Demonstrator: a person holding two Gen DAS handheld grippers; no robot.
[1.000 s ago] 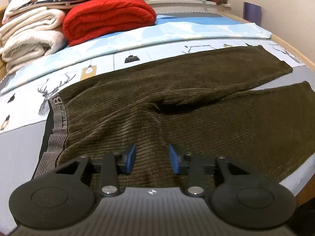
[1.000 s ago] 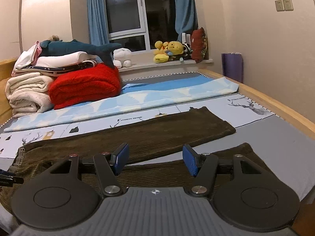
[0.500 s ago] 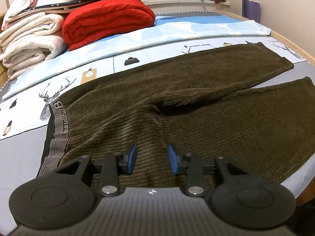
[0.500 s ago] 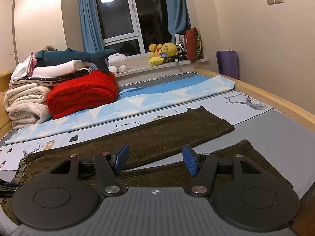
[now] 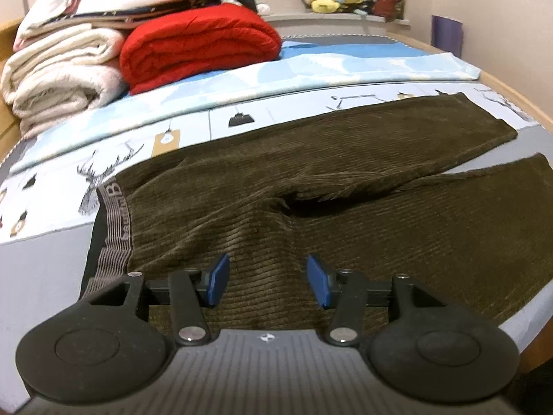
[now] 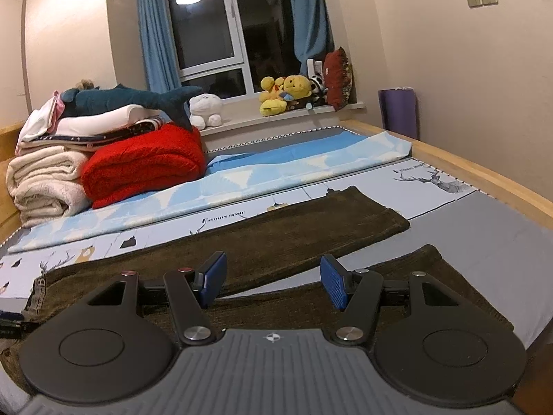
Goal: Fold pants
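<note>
Dark olive corduroy pants [image 5: 345, 186] lie flat across the bed, with the grey lettered waistband [image 5: 115, 228] at the left and both legs spread to the right. My left gripper [image 5: 266, 282] hovers over the near hip area; its jaws are opening and nothing sits between the blue pads. In the right wrist view the pants [image 6: 276, 242] stretch across, far leg above near leg. My right gripper [image 6: 273, 282] stands open above the near leg, holding nothing. A tip of the left gripper [image 6: 10, 318] shows at the left edge.
A red blanket [image 5: 200, 45] and cream blankets [image 5: 58, 72] are stacked at the bed's far left, a plush shark [image 6: 131, 100] on top. A light blue sheet [image 6: 276, 173] lies behind the pants. The wooden bed frame [image 6: 484, 176] runs along the right; stuffed toys [image 6: 287, 93] line the windowsill.
The left gripper's blue pads have moved apart, and its view has shifted a little lower and closer to the pants. The right gripper has kept its opening.
</note>
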